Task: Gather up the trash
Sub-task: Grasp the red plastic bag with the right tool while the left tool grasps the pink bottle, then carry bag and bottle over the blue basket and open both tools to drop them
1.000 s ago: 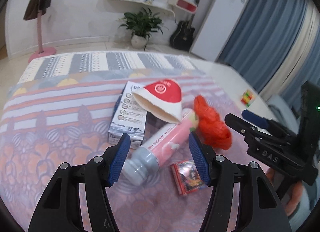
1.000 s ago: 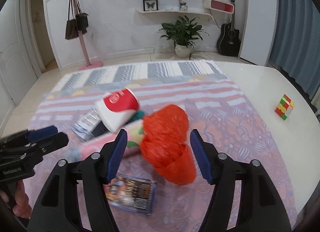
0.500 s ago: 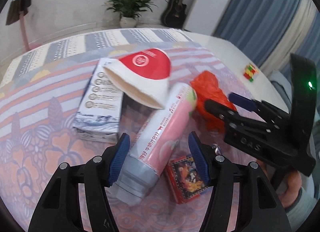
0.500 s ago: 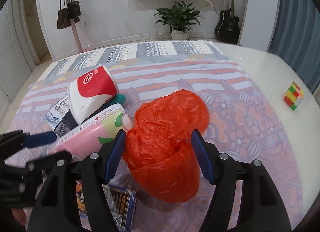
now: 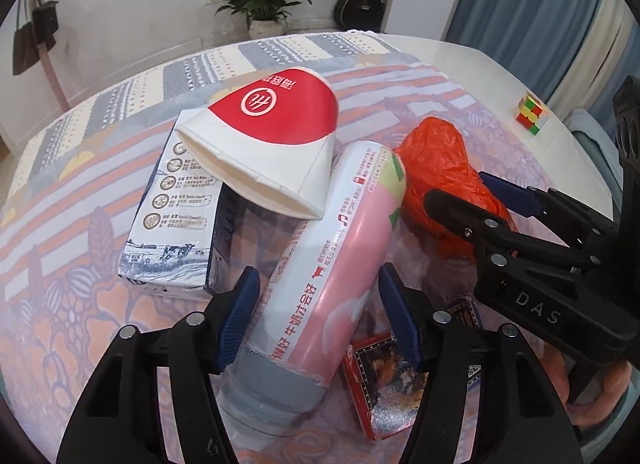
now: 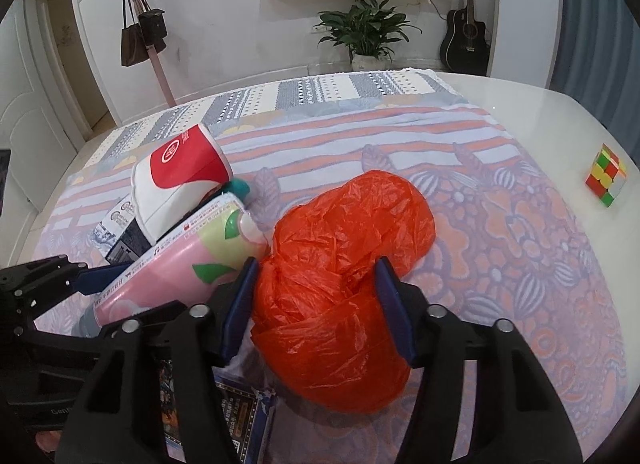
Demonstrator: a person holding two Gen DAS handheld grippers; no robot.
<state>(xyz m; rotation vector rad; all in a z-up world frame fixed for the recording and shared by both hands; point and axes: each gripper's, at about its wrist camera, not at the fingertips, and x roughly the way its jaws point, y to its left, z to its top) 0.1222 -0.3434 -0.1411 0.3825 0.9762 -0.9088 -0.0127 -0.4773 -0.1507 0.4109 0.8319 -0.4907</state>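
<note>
Trash lies heaped on a floral, striped tablecloth (image 5: 100, 304). In the left wrist view the landmark is a pink-labelled plastic bottle (image 5: 336, 264) printed with red Chinese characters, lying on its side. The left gripper (image 5: 318, 316) straddles its lower body, jaws just closing, pads at either flank; whether they press I cannot tell. Against the bottle's far end leans a flattened white paper cup (image 5: 272, 144) with a red panel and round logo, resting on a blue-and-white milk carton (image 5: 172, 208) showing a cow. Just beside the bottle's base lies a small red printed box (image 5: 380, 376). Beyond the bottle, the right gripper, marked "DAS", holds a crumpled orange plastic bag (image 5: 440, 168).

In the right wrist view the right gripper (image 6: 316, 304) pinches that bag (image 6: 348, 264), jaws just closing, the bottle (image 6: 180, 264) touching the bag's left. A multicoloured puzzle cube (image 6: 606, 176) sits well apart.
</note>
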